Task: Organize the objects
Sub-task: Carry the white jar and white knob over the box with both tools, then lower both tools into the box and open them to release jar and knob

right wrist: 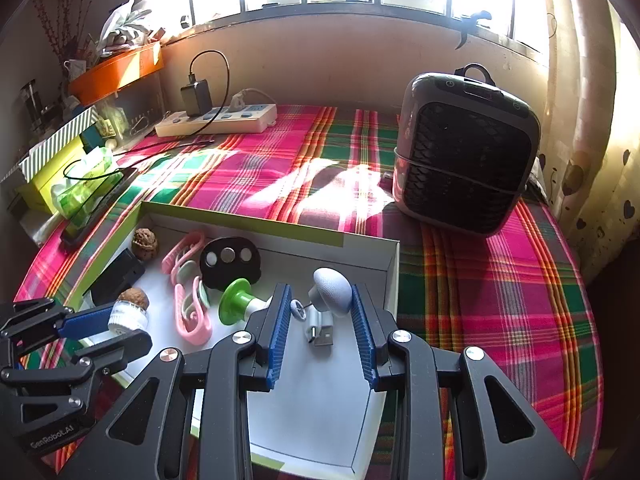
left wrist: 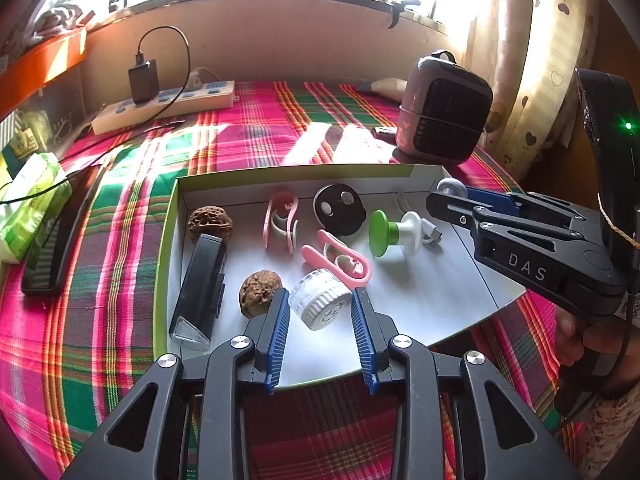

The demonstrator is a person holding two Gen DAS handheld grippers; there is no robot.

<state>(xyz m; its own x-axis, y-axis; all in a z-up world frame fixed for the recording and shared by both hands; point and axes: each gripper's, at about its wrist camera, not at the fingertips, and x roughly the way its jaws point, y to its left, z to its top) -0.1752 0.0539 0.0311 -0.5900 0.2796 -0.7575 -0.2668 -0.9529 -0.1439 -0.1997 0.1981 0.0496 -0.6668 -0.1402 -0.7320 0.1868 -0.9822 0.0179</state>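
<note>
Left wrist view first: the left tool (left wrist: 320, 304) has its blue pads on either side of a small white ribbed jar (left wrist: 320, 300) in the shallow white tray (left wrist: 420, 292), and the pads look pressed against the jar's sides, so I read this as a pinch. The jar is tilted, its ridged cap toward the camera, with a walnut (left wrist: 260, 293) just beside the left pad. A second walnut (left wrist: 210, 220), a black lighter-like case (left wrist: 200, 292), two pink clips (left wrist: 338, 262), a black disc (left wrist: 339, 210) and a green-capped white knob (left wrist: 394, 232) lie further in.

Over on the right wrist view, the right tool (right wrist: 322, 312) is part-spread around a grey mushroom-shaped knob (right wrist: 332, 290). The knob leans against the right pad; the left pad stands clear of it. Whether it is truly gripped, I cannot tell. A small USB adapter (right wrist: 320, 330) lies on the tray floor between the pads, just below the knob.

My read: both tools are at the picking stage of the sorting. To do it well, keep the jar's pinch square across its ribbed waist so the tilt doesn't let it roll out, and lift straight so the neighbouring walnut isn't nudged. On the right, centre the knob's head between the pads, and keep clear of the adapter underneath.

The checked cloth on the desk (right wrist: 500, 280) beside the tray offers open room.
</note>
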